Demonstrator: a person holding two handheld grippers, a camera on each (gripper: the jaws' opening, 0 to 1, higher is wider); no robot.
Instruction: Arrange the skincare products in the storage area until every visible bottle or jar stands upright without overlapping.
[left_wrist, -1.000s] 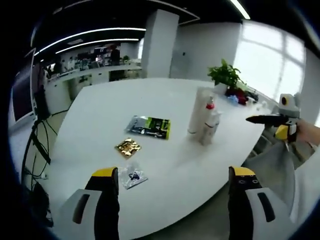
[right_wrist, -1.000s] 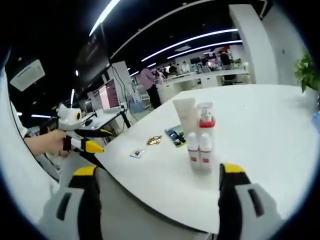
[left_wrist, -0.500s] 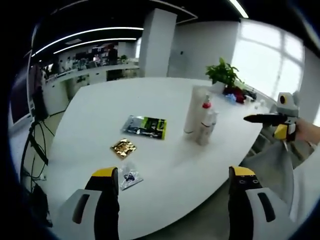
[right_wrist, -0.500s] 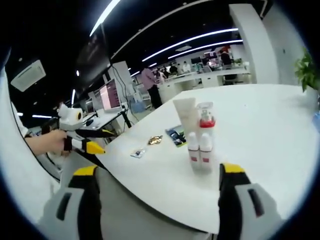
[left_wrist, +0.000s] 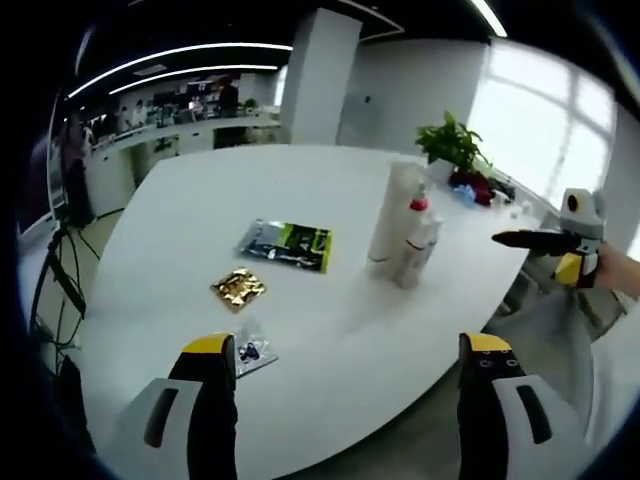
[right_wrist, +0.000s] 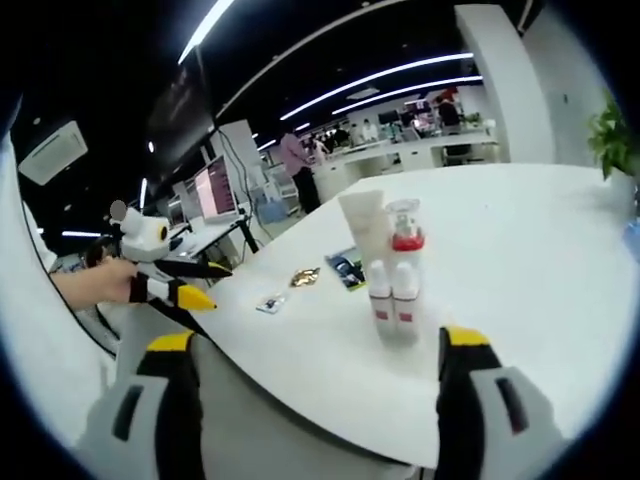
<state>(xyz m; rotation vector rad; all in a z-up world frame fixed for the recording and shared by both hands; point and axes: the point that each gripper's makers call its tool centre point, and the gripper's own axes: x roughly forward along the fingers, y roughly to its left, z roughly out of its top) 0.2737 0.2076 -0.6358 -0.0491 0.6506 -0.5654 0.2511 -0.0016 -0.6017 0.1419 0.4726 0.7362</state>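
on the broad white table (left_wrist: 330, 330), a little in from the curved edge nearest me, the skincare cluster stands together: a tall white squeeze tube set on its cap (right_wrist: 359, 236), a clear pump bottle with a red collar (right_wrist: 404, 236) and two small white bottles with pink labels (right_wrist: 392, 302) in front of them. in the left gripper view the same group (left_wrist: 404, 238) sits right of centre. every one of them looks upright to me, long axes vertical, the tube's crimped end up and the pump head on top; they stand close, and i cannot tell whether any are touching.

my left gripper (left_wrist: 345, 400) is spread wide with nothing between its jaws, held short of the table edge. my right gripper (right_wrist: 315, 400) is likewise wide apart and empty, short of the small bottles.

off to the side lie a green and black foil sachet (left_wrist: 285, 245), a gold foil packet (left_wrist: 238, 288) and a small clear packet (left_wrist: 250, 353), all flat.

as i judge it, the step is an approach and check. i would come in low and level, jaws straddling one bottle below its shoulder, and only nudge pieces apart if they crowd, keeping them vertical.
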